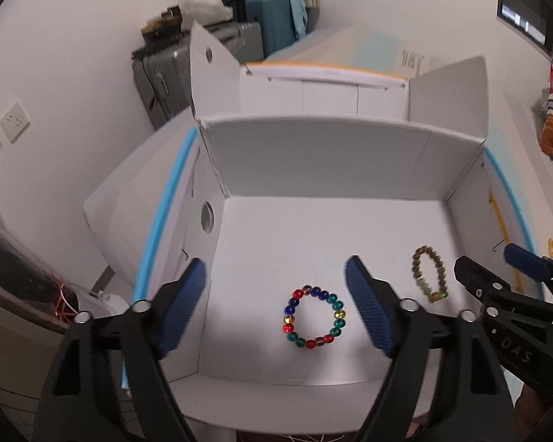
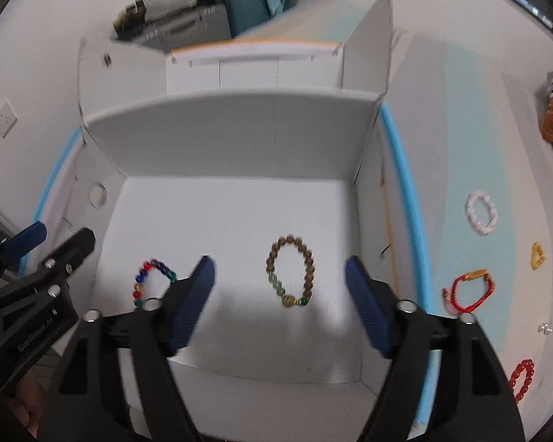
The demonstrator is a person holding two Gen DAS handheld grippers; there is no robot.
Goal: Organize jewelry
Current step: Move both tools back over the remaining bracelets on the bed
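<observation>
The table (image 2: 461, 140), white with pale blue bands, carries the open white box (image 1: 313, 154), flaps up so both tools can reach straight down into it. On the box floor lie two bracelets, well apart, each flat and free. In the left wrist view the multicoloured bead bracelet (image 1: 314, 316) lies at about 6 o'clock, below and between the fingers of the left hand-held gripper (image 1: 276, 302), whose jaws stand wide apart and clamp nothing. The brown bead bracelet (image 2: 292, 270) lies likewise under the right hand-held gripper (image 2: 280, 302), also spread wide and empty. Both look set down and let go. Outside the box, toward 3 o'clock in the right view, wait a white bracelet (image 2: 481, 213), a red cord bracelet (image 2: 466, 291) and a red bead bracelet (image 2: 521, 379), probably next to be boxed
</observation>
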